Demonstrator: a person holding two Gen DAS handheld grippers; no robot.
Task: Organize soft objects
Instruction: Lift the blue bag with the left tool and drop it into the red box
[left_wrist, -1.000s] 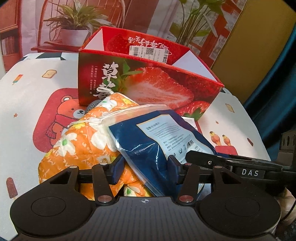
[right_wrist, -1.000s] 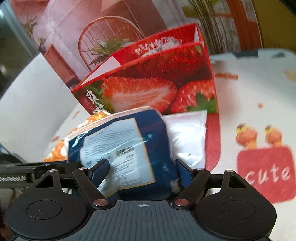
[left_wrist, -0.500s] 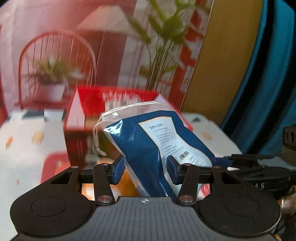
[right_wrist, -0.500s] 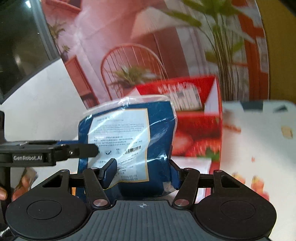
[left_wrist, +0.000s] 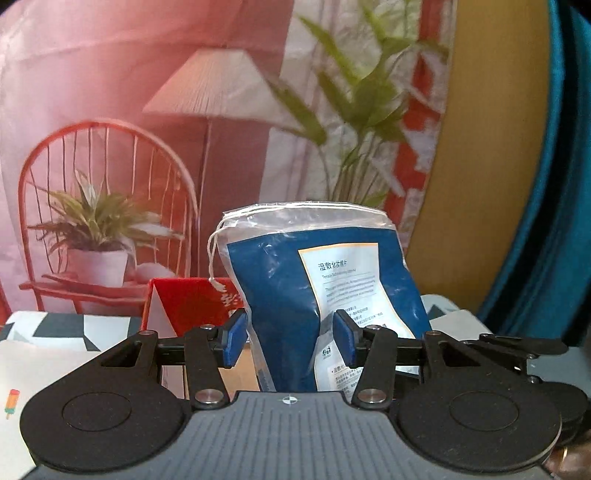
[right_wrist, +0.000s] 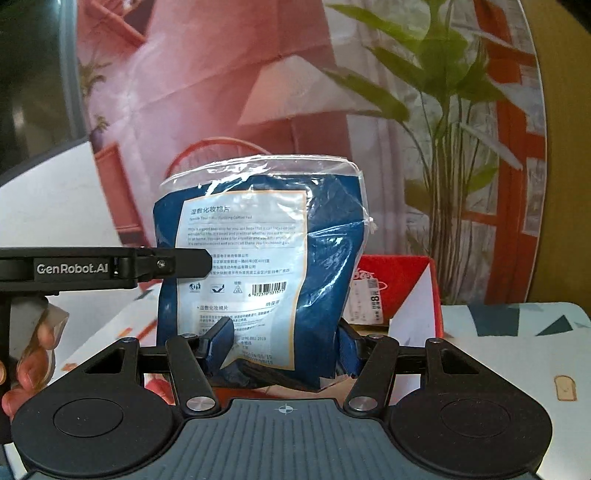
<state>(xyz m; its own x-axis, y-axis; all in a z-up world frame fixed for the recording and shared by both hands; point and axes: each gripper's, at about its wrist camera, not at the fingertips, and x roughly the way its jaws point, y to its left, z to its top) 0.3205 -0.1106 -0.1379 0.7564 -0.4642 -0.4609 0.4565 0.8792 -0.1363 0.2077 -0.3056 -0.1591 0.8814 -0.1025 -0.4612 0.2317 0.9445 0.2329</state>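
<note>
A blue bag of cotton pads (left_wrist: 280, 295) in clear plastic with a drawstring hangs upright in the air, held from two sides. My left gripper (left_wrist: 290, 341) is shut on its lower part, blue pads pressing both faces. My right gripper (right_wrist: 284, 345) is shut on the same bag (right_wrist: 258, 258) from the other side. The left gripper's finger (right_wrist: 177, 263) shows across the right wrist view, touching the bag's label. Behind and below the bag stands the open red strawberry box (left_wrist: 192, 302), also the box (right_wrist: 402, 280) in the right wrist view. The bag's bottom is hidden behind the gripper bodies.
The printed tablecloth (left_wrist: 44, 354) lies below, and the same cloth (right_wrist: 517, 350) shows at the right. A backdrop printed with a chair, lamp and plants hangs behind the box. A hand (right_wrist: 33, 354) grips the left tool's handle. A teal curtain (left_wrist: 554, 221) hangs at the right.
Both grippers have risen with the blue bag, lifting it off the orange floral item and the table. The right jaws narrowed onto the bag. The strawberry box now sits lower in both views.
</note>
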